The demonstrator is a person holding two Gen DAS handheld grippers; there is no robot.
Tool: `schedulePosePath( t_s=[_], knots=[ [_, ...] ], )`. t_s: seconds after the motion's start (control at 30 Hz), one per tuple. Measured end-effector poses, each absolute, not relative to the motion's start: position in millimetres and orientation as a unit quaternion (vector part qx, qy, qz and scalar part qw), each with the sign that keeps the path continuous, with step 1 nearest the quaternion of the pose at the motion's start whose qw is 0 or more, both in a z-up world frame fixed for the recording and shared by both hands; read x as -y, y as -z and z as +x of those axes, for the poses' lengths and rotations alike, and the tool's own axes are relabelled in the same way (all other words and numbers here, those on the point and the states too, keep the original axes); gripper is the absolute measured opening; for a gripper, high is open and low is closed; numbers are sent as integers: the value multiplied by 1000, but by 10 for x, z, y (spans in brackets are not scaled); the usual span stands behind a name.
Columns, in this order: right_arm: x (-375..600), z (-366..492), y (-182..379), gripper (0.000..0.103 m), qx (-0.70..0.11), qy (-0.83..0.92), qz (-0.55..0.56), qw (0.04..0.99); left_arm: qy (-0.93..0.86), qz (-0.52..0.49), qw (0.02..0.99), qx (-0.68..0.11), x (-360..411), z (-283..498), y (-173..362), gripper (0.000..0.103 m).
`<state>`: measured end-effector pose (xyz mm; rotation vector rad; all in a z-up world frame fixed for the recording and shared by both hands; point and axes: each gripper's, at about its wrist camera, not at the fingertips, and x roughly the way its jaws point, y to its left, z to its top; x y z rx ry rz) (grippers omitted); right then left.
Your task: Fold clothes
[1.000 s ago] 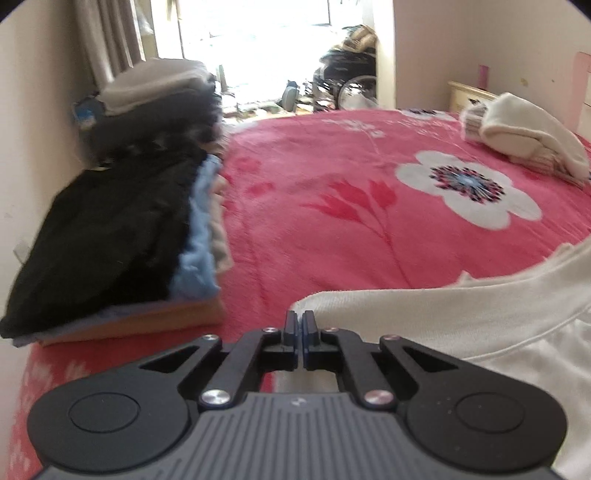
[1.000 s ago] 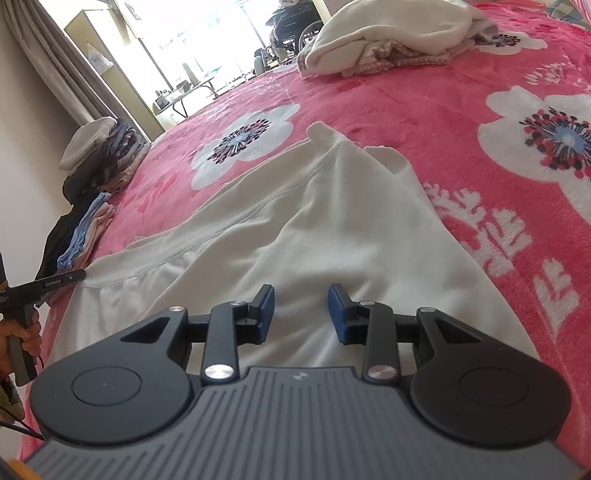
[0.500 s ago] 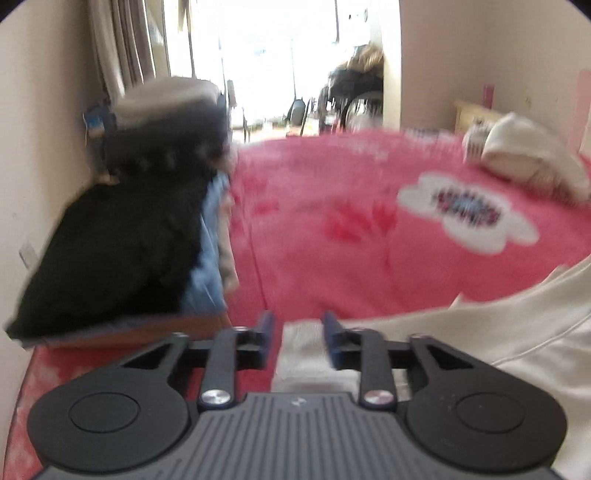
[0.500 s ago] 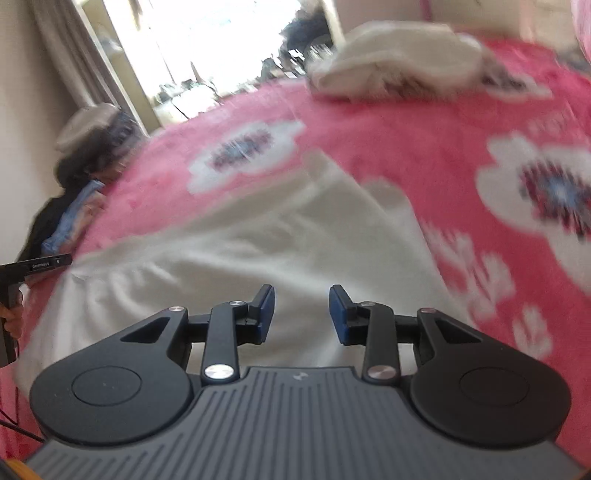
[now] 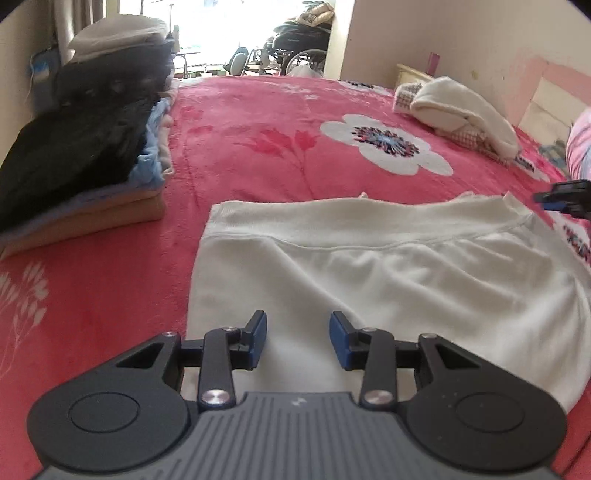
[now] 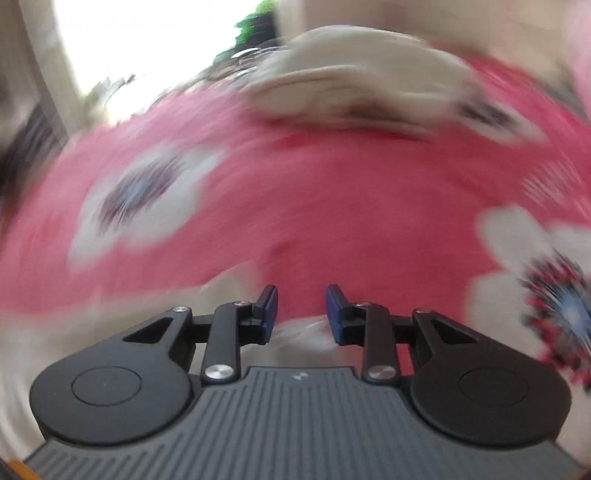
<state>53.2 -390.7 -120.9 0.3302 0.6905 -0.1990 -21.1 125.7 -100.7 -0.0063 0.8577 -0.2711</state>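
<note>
Stack [image 5: 85, 155] left of garment [image 5: 369, 273] (on bed [image 5: 258, 147])

Home bedroom, red floral bedspread [image 5: 258, 155], folded clothes stack [image 5: 81, 158], curtained window [image 5: 66, 22]

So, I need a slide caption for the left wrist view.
Left gripper, jaws opening and empty, over a cream garment spread on a red floral blanket, beside folded clothes.

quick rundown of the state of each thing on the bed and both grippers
white garment: spread flat on the red blanket, not yet folded
stack of clothes: folded, piled at the bed's left edge
cream bundle: heaped, unfolded, at the far right
left gripper: jaws opening, nothing gripped, above the garment
right gripper: jaws apart, closing, empty; view blurred
</note>
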Motion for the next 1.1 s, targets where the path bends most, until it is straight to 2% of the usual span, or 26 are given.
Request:
schedulePosePath(
  t_s=[0.07,0.13,0.27,0.37,0.43,0.53,0.6,0.67,0.8,1.1],
  knots=[
    [4127,306,1030,29,-308,70,207,926,130,-14,901,-414,-1318,-201,980,50],
    [4200,89,949,30,-315,16,243,917,133,-24,897,-421,-1377,-200,972,55],
    [4019,-134,983,34,-364,-49,202,908,124,-26,893,-431,-1480,-242,966,70],
    [3834,-89,1122,35,-393,-57,155,904,113,-28,892,-438,-1548,-273,986,75],
    [3758,28,1226,41,-404,-58,141,902,110,-36,890,-441,-1583,-302,1012,75],
    [3708,157,1321,41,-407,-55,128,903,107,-34,886,-449,-1607,-352,1079,75],
    [3699,165,1361,38,-406,-60,129,903,105,-34,884,-454,-1617,-366,1124,75],
    [3676,150,1376,7,-408,-56,125,903,104,-37,883,-457,-1624,-361,1158,75],
    [3614,45,1304,3,-386,-24,93,918,106,-41,884,-454,-1612,-327,1155,75],
    [3741,90,1478,3,-374,28,98,922,115,-11,885,-451,-1449,-277,1217,76]
  ],
)
